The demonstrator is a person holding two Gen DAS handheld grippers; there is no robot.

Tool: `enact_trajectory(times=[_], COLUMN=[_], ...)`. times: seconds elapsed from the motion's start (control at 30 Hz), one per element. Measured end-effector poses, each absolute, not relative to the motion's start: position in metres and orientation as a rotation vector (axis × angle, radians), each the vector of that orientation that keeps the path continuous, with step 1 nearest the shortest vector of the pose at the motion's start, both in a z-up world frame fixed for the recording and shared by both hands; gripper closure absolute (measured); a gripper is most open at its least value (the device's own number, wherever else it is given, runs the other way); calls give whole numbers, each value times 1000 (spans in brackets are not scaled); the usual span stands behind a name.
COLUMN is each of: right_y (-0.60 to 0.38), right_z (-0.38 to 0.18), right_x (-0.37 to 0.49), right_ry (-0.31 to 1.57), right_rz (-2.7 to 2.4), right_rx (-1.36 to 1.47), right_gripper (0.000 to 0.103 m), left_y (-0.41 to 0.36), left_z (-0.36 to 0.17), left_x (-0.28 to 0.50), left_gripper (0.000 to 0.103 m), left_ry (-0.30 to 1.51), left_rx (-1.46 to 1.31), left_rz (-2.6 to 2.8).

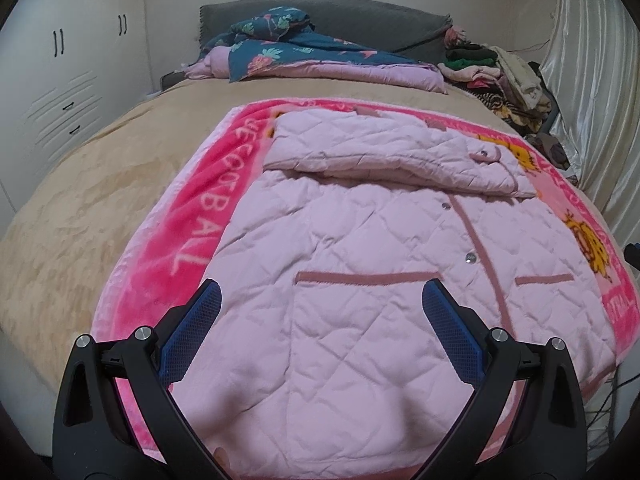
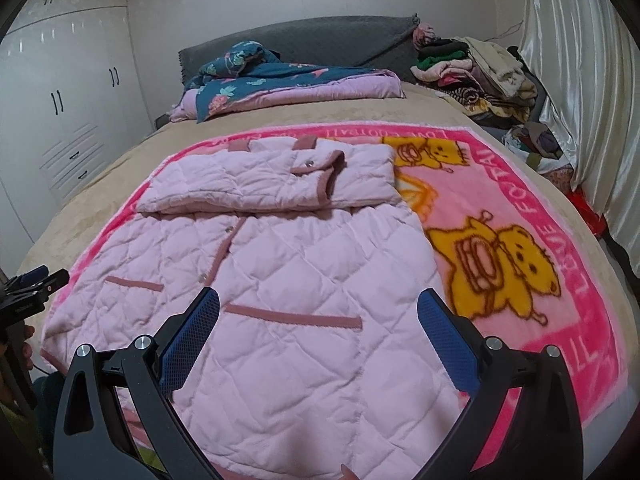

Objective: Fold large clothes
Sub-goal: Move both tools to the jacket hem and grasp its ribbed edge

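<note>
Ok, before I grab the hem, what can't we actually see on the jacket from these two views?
- Quilted jacket near hem: both views, cut off by the bottom edge and hidden behind the left gripper and right gripper.
- Collar and upper front: covered by the folded-over sleeves.
- Pink blanket lettering: left view, partly under the jacket.
- Clothes pile: too small to tell items apart.

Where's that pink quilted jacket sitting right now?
The pink quilted jacket lies flat on the pink cartoon blanket on the bed, directly ahead of both open grippers, sleeves folded across its far end.
</note>
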State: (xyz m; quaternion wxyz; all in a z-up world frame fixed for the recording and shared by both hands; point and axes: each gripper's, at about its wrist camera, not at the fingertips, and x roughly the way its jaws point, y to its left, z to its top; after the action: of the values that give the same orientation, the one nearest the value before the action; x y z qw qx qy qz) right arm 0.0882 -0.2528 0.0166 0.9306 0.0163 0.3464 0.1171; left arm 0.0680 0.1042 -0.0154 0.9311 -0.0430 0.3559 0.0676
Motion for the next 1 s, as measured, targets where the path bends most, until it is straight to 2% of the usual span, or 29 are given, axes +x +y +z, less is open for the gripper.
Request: enact_trajectory(times=[1.0], right_y=[-310], right_z=[-74], right_x=[81], right_ry=[913], right_rz=[123], right_rx=[19], right_gripper=[4], left_y=[159], left_z=[-84], left_x=[51], left_gripper=[9], left_ry=[971], left_rx=[-122], left_rz=[215])
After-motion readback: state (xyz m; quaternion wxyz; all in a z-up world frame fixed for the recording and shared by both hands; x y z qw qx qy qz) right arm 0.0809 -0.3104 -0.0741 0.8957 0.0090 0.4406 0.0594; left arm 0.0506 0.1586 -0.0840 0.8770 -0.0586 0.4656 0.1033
